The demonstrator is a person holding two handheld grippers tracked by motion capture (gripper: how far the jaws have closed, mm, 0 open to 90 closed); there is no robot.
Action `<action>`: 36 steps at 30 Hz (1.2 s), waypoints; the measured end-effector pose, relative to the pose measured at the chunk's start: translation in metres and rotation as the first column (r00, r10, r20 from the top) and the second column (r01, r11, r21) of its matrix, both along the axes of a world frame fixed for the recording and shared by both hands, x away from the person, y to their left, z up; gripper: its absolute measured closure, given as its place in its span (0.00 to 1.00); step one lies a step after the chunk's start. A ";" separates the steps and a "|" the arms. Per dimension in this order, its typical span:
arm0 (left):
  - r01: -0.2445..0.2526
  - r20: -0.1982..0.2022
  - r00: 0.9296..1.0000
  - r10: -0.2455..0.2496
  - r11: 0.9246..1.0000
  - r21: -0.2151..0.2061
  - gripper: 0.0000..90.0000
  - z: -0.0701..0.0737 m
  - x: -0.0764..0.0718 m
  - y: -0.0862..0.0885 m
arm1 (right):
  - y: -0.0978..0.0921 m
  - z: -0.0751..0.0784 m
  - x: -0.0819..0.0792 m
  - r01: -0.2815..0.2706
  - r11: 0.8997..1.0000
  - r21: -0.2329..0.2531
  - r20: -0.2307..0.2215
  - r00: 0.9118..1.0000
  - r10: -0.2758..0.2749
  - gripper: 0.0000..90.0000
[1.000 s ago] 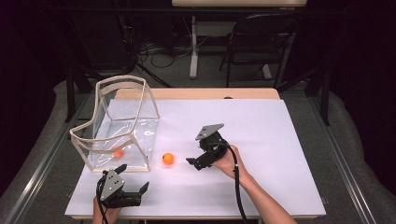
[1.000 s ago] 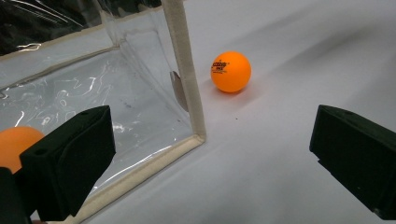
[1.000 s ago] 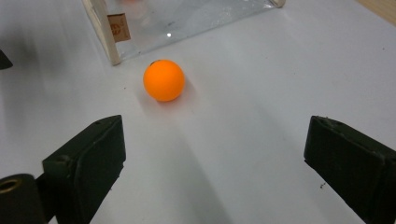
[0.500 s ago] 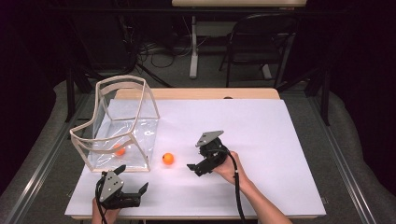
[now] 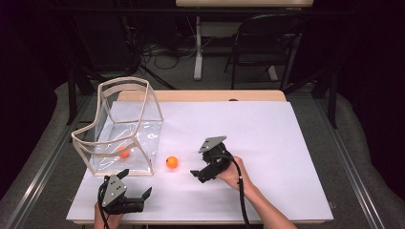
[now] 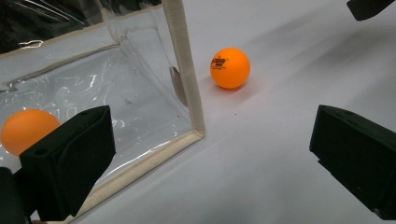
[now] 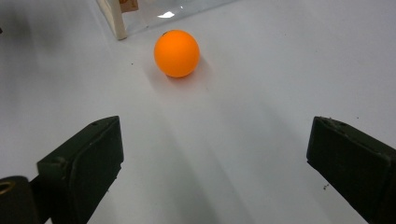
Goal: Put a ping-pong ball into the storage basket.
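While high view hides it | ball's [image 6: 229, 68] printed logo faces left claw [image 6: 210, 158].

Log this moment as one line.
right gripper: open, facing loose orange ball | left gripper: open, idle | second ball: inside clear bag

High view: above bench [image 5: 286, 143] near edge, looks forward-down, far. Left tongs view: low, close, faces bag [image 6: 140, 93] corner. Right tongs view: low, close. All three share ball [image 5: 172, 162] [image 6: 229, 67] [image 7: 177, 53].
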State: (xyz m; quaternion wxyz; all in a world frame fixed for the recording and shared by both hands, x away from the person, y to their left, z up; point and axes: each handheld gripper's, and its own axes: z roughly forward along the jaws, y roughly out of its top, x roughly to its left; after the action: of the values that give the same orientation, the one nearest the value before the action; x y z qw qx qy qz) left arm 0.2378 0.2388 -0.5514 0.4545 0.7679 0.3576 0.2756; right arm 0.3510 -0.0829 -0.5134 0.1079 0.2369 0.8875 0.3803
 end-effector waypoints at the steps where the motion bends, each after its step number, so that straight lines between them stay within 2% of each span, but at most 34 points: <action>1: -0.003 0.001 1.000 0.003 1.000 -0.001 0.00 0.000 0.000 0.000 | 0.001 0.000 0.000 -0.003 1.000 -0.001 0.002 1.000 0.003 0.04; 14: 0.003 0.000 1.000 -0.003 1.000 0.000 0.00 0.000 0.000 -0.002 | 0.018 -0.004 0.000 -0.039 0.999 -0.016 -0.002 0.999 0.039 0.03; 36: -0.013 0.000 1.000 0.013 1.000 0.000 0.00 0.000 -0.003 0.001 | 0.034 -0.006 0.015 -0.046 0.999 -0.018 -0.020 0.999 0.046 0.02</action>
State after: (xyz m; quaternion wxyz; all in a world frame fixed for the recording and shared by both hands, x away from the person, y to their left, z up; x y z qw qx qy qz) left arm 0.2348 0.2400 -0.5517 0.4526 0.7656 0.3625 0.2786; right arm 0.3660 -0.0488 -0.5192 0.0926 0.2191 0.8972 0.3721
